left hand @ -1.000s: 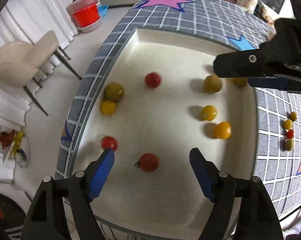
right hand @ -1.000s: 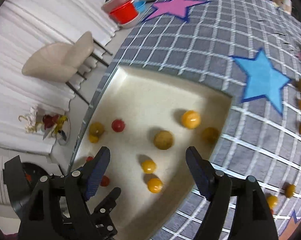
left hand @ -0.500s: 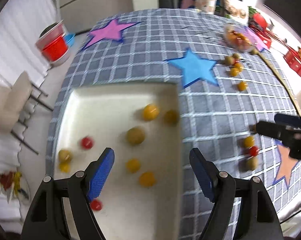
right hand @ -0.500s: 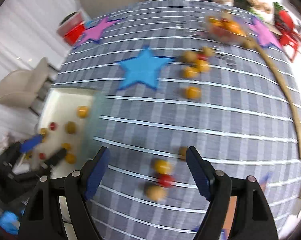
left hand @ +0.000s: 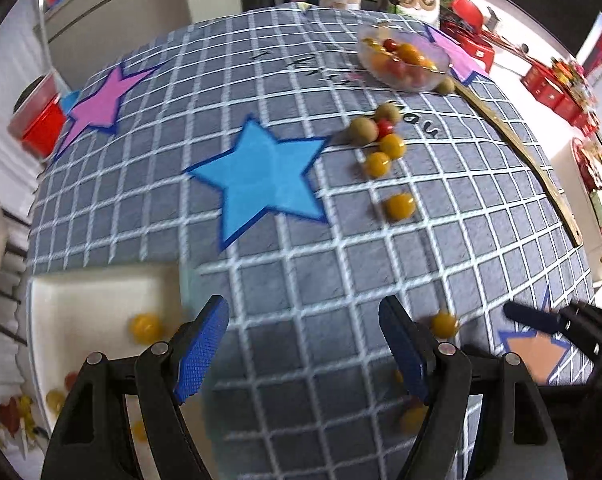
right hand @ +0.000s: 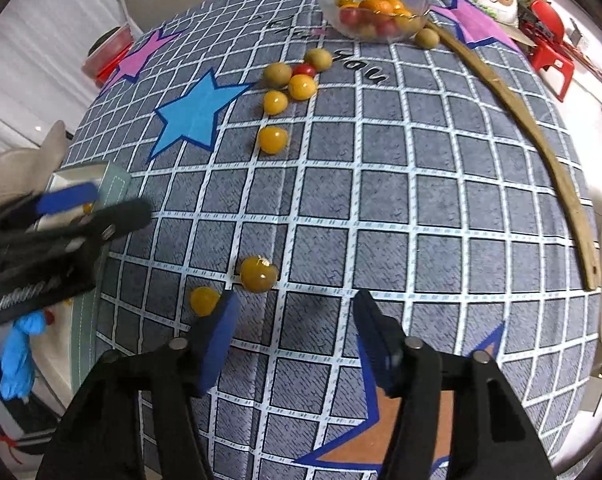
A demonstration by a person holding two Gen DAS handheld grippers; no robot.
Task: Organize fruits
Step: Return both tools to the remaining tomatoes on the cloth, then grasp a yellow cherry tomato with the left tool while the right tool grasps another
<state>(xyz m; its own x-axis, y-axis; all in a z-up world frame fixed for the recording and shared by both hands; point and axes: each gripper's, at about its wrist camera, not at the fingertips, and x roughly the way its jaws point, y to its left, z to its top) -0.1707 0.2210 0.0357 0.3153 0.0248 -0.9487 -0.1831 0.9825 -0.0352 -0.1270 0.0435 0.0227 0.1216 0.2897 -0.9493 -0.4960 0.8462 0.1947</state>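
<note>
The right tool (right hand: 293,316), jaws just narrowed yet empty, is held over the tabletop (right hand: 421,200); a yellow tomato (right hand: 258,274) lies at eleven o'clock. The left tool (left hand: 303,340) is released.

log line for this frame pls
phase: reaching for loose fruit | left gripper: open, empty | right gripper: jaws just closing, nothing between | nearest: yellow tomato | tray: partly filled

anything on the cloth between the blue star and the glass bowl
Yes: in the right wrist view, loose cherry tomatoes lie between the blue star and the glass bowl.
</note>
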